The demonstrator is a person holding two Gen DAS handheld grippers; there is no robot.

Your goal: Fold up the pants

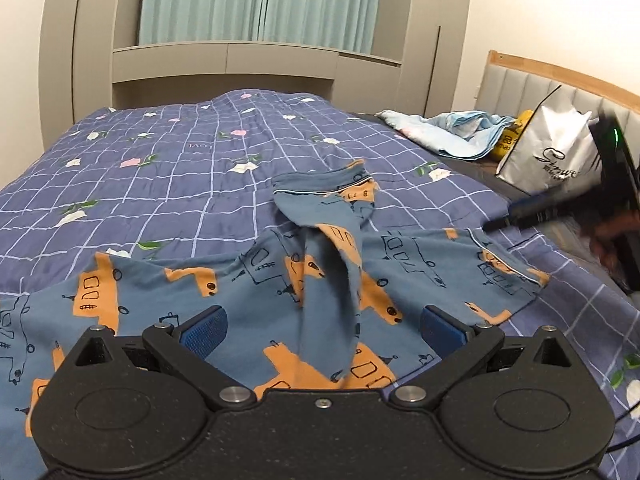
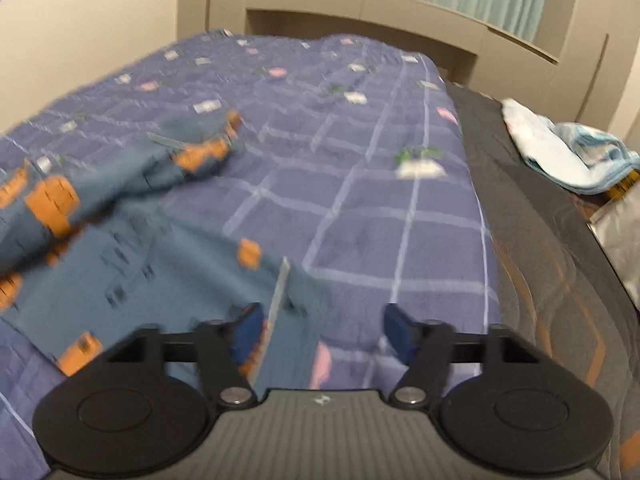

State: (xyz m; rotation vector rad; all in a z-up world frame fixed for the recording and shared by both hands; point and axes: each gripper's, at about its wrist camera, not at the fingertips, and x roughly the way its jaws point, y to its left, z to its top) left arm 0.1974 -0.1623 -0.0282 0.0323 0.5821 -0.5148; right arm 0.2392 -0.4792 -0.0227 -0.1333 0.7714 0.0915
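Left gripper [image 1: 322,326]: jaws spread wide, blue ribbed pads [image 1: 204,326] clear of any cloth, nothing gripped; a raised ridge of fabric stands in the gap between them without touching either pad. Right gripper [image 2: 320,334]: jaws also well apart, nothing pinched; a piped hem edge of the pants [image 1: 256,280] runs up just beside the left-hand pad in that view, contact not clear through the blur. In the left wrist view the right gripper shows at the right edge as a dark, blurred shape with its finger tips near the far hem corner, a hand [image 1: 612,232] behind it. Pants: blue cotton printed with orange and outlined vehicles, white piping at the hems, spread across the near part of the bed directly under both tools; one section twists up into a narrow ridge running away toward a bunched end lying further up the quilt [image 1: 160,152]. Quilt: purple-blue, pale grid lines, small white and pink flowers. Beyond its right edge a dark patterned mattress surface [image 2: 540,240]. On that, near the padded headboard [image 1: 520,84], a crumpled light-blue cloth [image 1: 460,128], a white shopping bag [image 1: 548,144] with script lettering, something yellow tucked between them. Grey built-in cabinets [image 1: 80,60] and mint curtains [image 1: 260,0] at the far end
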